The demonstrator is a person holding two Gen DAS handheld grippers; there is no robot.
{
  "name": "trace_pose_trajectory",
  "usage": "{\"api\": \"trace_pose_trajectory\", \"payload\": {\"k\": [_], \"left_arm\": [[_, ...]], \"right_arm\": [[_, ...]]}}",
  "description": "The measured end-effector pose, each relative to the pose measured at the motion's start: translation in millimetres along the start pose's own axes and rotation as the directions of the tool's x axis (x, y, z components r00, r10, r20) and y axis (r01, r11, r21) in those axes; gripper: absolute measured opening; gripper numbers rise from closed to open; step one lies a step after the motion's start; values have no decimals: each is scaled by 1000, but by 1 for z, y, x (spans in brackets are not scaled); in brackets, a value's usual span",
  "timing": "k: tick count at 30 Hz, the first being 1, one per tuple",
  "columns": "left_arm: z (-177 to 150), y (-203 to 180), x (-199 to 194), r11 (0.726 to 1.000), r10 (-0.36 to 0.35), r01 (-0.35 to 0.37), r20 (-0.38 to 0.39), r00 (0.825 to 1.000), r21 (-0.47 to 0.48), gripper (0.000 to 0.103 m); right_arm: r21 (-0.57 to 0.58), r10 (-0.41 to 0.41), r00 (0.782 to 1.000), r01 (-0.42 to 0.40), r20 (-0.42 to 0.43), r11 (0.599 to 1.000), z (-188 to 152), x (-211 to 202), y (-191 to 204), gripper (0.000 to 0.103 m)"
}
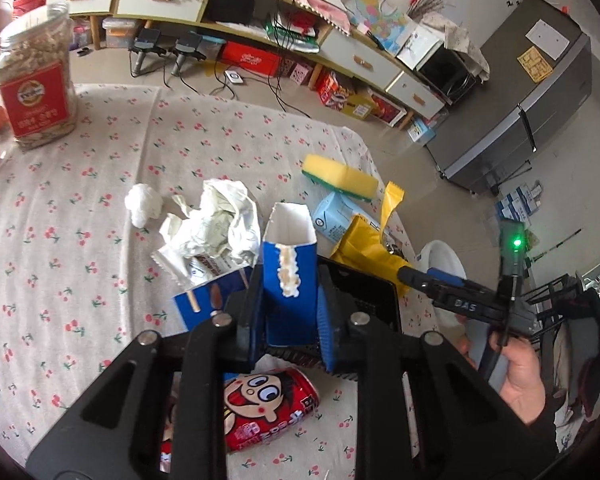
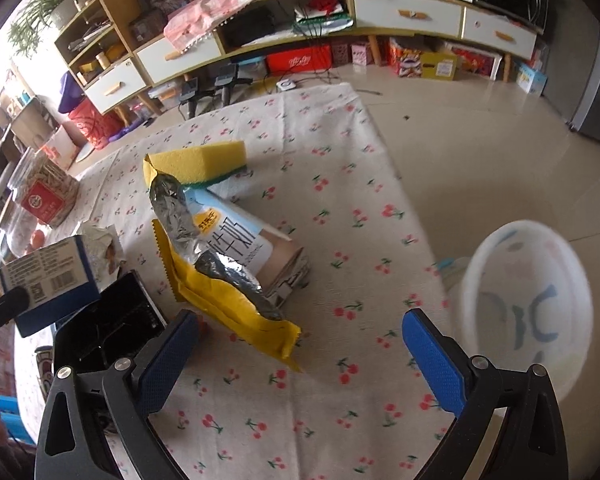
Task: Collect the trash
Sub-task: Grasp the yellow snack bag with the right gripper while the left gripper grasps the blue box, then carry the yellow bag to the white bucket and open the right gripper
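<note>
My left gripper (image 1: 288, 308) is shut on an opened blue carton (image 1: 286, 256), its white inside facing up; the same carton (image 2: 48, 280) shows at the left edge of the right wrist view. Behind it lie crumpled paper (image 1: 216, 220) and a white tissue wad (image 1: 144, 204). A red can (image 1: 268, 412) lies below the fingers. My right gripper (image 2: 300, 318) is open, low over the cloth, at the near end of a yellow foil-lined wrapper (image 2: 220, 292). That wrapper leans on a light-blue milk carton (image 2: 252, 244), with a yellow sponge (image 2: 204, 160) behind.
A black mesh tray (image 2: 116, 320) sits between the two grippers. A white bin (image 2: 528, 296), blurred, stands on the floor past the table's right edge. A jar with a red label (image 1: 36, 80) stands at the far left, and a cherry-print cloth (image 2: 340, 208) covers the table.
</note>
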State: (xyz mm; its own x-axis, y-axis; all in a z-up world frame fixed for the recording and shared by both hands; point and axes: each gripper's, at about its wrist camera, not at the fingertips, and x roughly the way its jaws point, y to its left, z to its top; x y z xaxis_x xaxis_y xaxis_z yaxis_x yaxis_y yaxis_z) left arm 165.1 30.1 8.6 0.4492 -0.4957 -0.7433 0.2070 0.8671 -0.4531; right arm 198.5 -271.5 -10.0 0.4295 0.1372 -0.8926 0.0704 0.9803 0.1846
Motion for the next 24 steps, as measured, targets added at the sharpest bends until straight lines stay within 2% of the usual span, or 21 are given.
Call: {"api": "trace_pose_trajectory", "payload": {"k": [5, 9, 12, 15, 24], "left_arm": [[-4, 0, -12, 999, 26, -26, 26, 999, 26, 25], [-7, 2, -16, 998, 35, -36, 34, 999, 44, 25], [-8, 4, -18, 998, 46, -48, 42, 998, 47, 25], [-12, 5, -21, 997, 43, -46, 44, 998, 54, 25], [-17, -12, -29, 996, 8, -14, 68, 998, 93, 25]], "right_arm": [[86, 92, 995, -89, -34, 992, -2, 18, -8, 80], [136, 193, 981, -188, -22, 973, -6, 22, -13, 46], [123, 218, 976, -218, 7, 968, -8, 16, -12, 30], [103, 233, 972, -235, 30, 967, -11, 6, -8, 22], [80, 220, 968, -230, 118, 970, -30, -48, -9, 19]]}}
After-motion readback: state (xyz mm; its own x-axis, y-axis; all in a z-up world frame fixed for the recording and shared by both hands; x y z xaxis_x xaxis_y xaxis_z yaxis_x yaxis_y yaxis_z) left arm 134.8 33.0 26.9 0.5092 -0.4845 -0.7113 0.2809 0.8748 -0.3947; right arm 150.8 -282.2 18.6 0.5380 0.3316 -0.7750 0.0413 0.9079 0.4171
